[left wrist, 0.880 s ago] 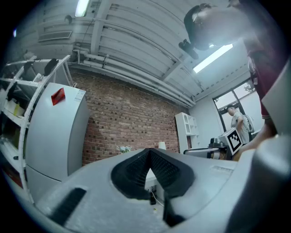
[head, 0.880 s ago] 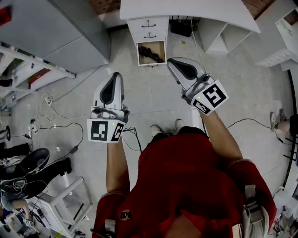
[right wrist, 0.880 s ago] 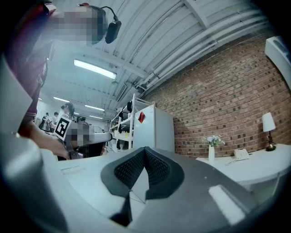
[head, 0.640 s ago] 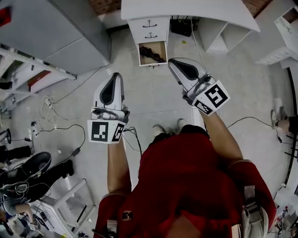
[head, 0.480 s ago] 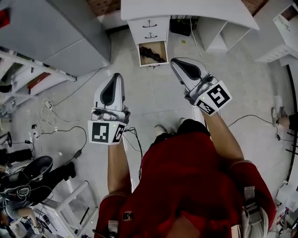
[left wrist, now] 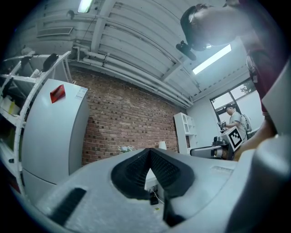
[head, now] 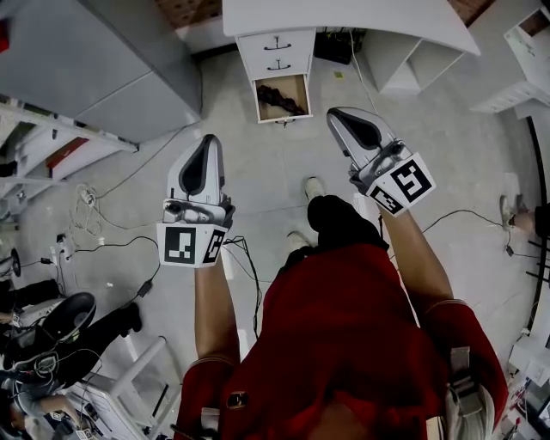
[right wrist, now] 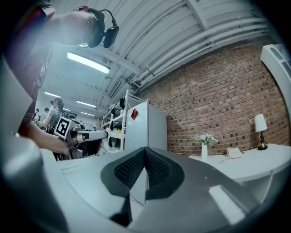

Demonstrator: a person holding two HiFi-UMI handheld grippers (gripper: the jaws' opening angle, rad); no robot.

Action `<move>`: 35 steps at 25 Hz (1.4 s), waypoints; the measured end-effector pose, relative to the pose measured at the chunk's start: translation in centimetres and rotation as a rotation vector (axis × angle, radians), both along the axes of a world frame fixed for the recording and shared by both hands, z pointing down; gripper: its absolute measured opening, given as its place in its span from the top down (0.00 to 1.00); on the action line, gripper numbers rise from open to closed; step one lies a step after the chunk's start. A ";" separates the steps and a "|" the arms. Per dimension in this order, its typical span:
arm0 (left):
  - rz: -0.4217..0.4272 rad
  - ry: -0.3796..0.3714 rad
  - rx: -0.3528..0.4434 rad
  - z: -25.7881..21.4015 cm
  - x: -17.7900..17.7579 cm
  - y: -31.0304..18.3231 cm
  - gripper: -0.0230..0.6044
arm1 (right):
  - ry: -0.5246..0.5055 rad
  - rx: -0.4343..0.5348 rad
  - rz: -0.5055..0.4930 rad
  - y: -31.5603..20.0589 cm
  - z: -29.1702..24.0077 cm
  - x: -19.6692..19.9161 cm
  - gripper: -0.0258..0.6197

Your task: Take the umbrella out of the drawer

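The person in a red shirt point(head: 344, 335) stands on the pale floor point(head: 275, 172), well back from a white counter point(head: 344, 17), and holds both tools out in front at roughly the same height. The left claw point(head: 210, 137) is closed: its own view shows the two ribbed black pads point(left wrist: 136, 170) meeting at their tips, with nothing caught between them. The right claw point(head: 333, 112) is closed too, its pads point(right wrist: 157, 170) together at the tips and empty. Each tool carries its marker cube at the rear, the left one point(head: 191, 245) just ahead of the left forearm, the right one point(head: 402, 185) tilted and angled outward.

Under the left end of the counter is a narrow drawer stack. The top two drawers point(head: 275, 43) are shut, and the lowest drawer point(head: 298, 88) is pulled open toward the person. The umbrella point(head: 279, 96), a dark folded bundle, lies inside this open drawer, slanting across its wooden bottom. Both claws are well apart from it; the right one is the nearer, just off the drawer's right front corner as seen from above.

A tall grey cabinet point(head: 103, 51) stands to the left of the counter, and loose cables point(head: 112, 241) trail over the floor on that side. One shoe point(head: 314, 186) shows forward of the person's dark trouser leg point(head: 337, 219). The right gripper view shows a brick wall point(right wrist: 218, 104) behind the counter, with a small lamp point(right wrist: 260, 124) and a vase of flowers point(right wrist: 205, 141) on top.
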State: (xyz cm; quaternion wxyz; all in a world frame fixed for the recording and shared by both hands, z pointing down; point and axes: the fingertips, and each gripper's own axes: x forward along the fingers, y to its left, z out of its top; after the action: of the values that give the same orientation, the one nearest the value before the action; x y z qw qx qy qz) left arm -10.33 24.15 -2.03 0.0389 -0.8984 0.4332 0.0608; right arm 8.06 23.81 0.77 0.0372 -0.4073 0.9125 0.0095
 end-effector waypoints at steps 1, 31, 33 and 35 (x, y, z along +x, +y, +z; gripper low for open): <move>-0.003 -0.002 -0.002 0.1 -0.1 -0.5 0.96 | 0.003 -0.001 -0.001 -0.6 0.2 0.0 0.94; -0.136 -0.128 -0.051 6.5 3.7 -24.5 0.96 | 0.127 -0.046 -0.164 -25.7 9.5 2.8 0.94; -0.136 -0.130 -0.061 7.5 3.0 -25.4 0.96 | 0.139 -0.059 -0.162 -26.5 10.7 2.3 0.94; -0.131 -0.127 -0.073 8.6 2.3 -26.2 0.96 | 0.156 -0.082 -0.154 -27.3 12.2 2.0 0.94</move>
State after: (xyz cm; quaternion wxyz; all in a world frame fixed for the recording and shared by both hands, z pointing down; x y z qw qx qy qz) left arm -7.99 -2.03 6.60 0.0373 -0.8710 0.4896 -0.0147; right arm 10.04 -3.49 12.93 -0.0499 -0.3353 0.9408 0.0011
